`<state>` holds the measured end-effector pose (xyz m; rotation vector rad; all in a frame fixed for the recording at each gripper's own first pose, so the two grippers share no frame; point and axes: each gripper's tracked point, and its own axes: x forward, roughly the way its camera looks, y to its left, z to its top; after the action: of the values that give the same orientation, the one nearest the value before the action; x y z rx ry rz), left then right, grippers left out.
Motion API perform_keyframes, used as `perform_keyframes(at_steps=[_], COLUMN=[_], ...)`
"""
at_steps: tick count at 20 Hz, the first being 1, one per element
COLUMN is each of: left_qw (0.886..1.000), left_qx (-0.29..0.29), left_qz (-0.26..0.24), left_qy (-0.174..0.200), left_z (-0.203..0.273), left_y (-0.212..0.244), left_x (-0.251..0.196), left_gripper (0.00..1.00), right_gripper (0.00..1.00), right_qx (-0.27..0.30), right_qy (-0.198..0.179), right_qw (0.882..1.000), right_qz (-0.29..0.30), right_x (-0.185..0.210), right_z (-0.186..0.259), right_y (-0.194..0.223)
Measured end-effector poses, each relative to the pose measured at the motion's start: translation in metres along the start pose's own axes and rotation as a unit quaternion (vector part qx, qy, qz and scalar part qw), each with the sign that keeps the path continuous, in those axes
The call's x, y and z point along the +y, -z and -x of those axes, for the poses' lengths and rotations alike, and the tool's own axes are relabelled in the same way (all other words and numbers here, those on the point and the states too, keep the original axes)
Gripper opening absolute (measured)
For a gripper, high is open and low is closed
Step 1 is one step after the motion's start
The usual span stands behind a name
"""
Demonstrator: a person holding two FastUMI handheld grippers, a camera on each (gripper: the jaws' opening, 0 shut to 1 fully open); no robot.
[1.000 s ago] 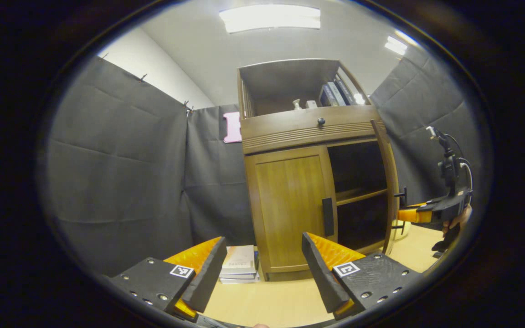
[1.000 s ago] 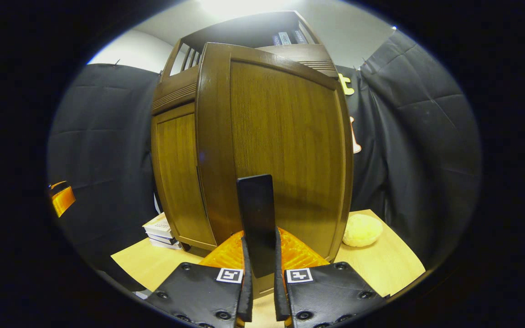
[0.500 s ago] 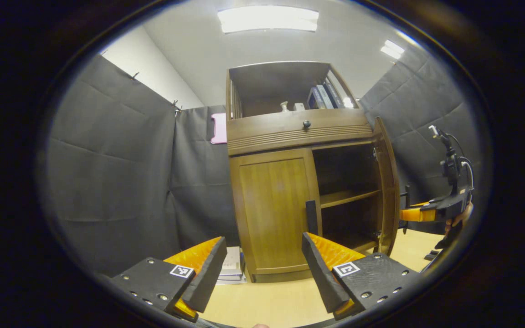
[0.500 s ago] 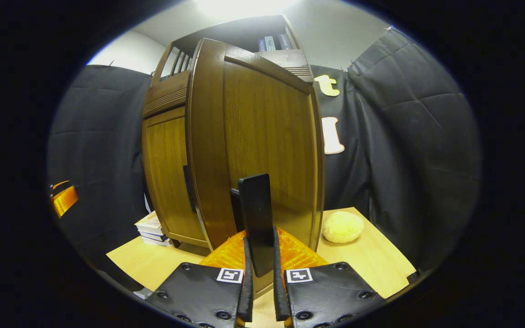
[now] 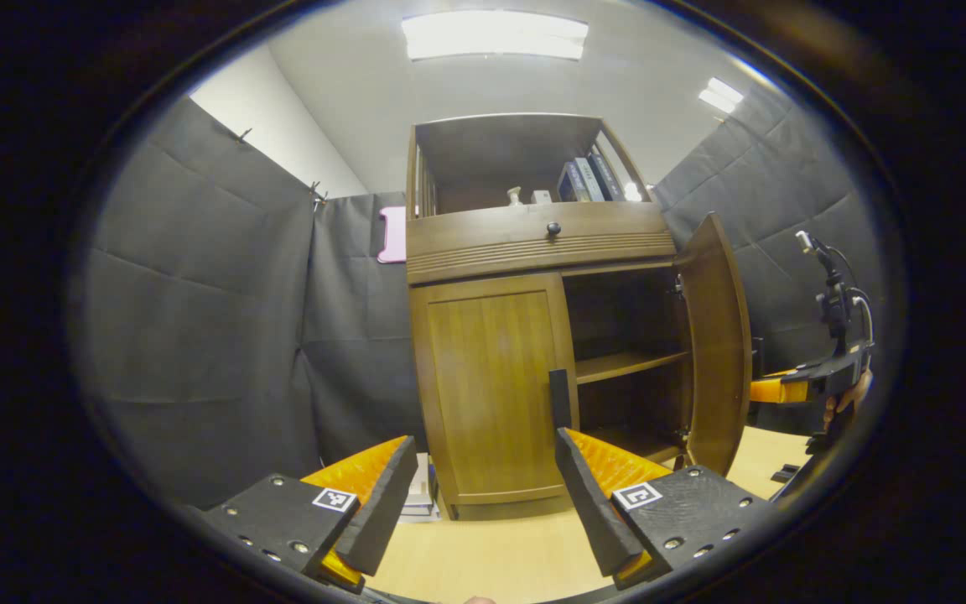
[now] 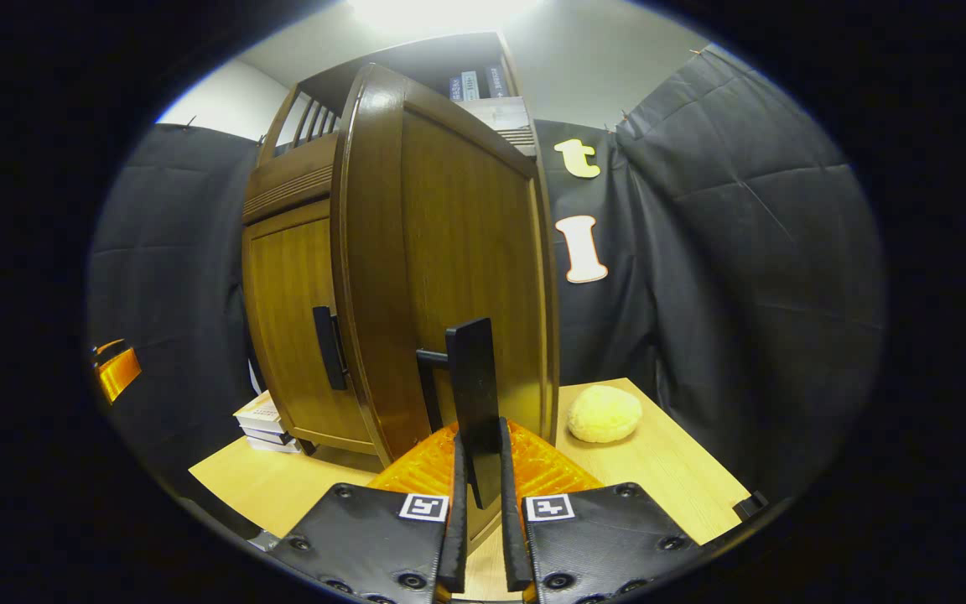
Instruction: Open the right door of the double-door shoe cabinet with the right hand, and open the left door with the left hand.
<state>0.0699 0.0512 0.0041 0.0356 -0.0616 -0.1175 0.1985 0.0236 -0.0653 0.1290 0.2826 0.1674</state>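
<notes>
wooden shoe cabinet (image 5: 533,335) stood on the pale tabletop (image 5: 500,562), its right door (image 5: 714,344) swung wide open and its left door (image 5: 491,386) closed. right claw (image 6: 478,512) was clamped on the right door's dark handle (image 6: 475,394), both fingers pressing it. left claw (image 5: 483,495) hung wide apart near the left door's handle (image 5: 559,398), gripping nothing. books (image 6: 263,419) lay stacked left of the cabinet, a yellow bun-like lump (image 6: 605,413) to its right.

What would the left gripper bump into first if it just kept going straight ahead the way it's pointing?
Probably the closed left door of the shoe cabinet: the open left gripper aims at it, with the door's dark handle just inside its right finger. Depth is hard to judge through the fisheye.
</notes>
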Motion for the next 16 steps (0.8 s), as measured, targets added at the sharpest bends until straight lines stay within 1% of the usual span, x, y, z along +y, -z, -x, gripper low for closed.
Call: perform_keyframes(at_steps=[1, 2, 4, 5, 10, 11, 16], left_qw=[1.000, 1.000, 1.000, 1.000, 0.999, 0.999, 0.998], left_qx=[-0.001, -0.002, -0.002, -0.001, 0.006, 0.006, 0.005], left_qz=[0.000, 0.002, 0.006, 0.007, 0.010, 0.011, 0.008], left_qy=[0.003, 0.007, 0.013, 0.017, 0.034, 0.038, 0.057], left_z=[0.000, 0.000, 0.001, 0.001, 0.002, 0.002, 0.006], left_y=[-0.001, -0.001, -0.001, -0.001, 0.000, -0.001, 0.000], left_x=[-0.001, -0.001, -0.002, -0.003, -0.006, -0.007, -0.010], left_gripper=[0.96, 0.96, 0.96, 0.96, 0.96, 0.96, 0.96], right_gripper=[0.19, 0.15, 0.13, 0.16, 0.16, 0.13, 0.13], right_qx=[-0.001, -0.001, -0.002, -0.002, -0.008, -0.009, -0.016], right_qy=[0.005, 0.012, 0.025, 0.030, 0.062, 0.068, 0.097], right_qw=[1.000, 1.000, 1.000, 1.000, 0.998, 0.998, 0.995], right_qz=[-0.002, -0.002, -0.001, -0.001, -0.005, -0.003, -0.005], right_x=[-0.005, -0.011, -0.022, -0.027, -0.057, -0.063, -0.090], right_z=[0.002, 0.005, 0.010, 0.013, 0.025, 0.028, 0.042], right_y=[0.001, 0.001, 0.001, 0.001, -0.002, -0.002, -0.006])
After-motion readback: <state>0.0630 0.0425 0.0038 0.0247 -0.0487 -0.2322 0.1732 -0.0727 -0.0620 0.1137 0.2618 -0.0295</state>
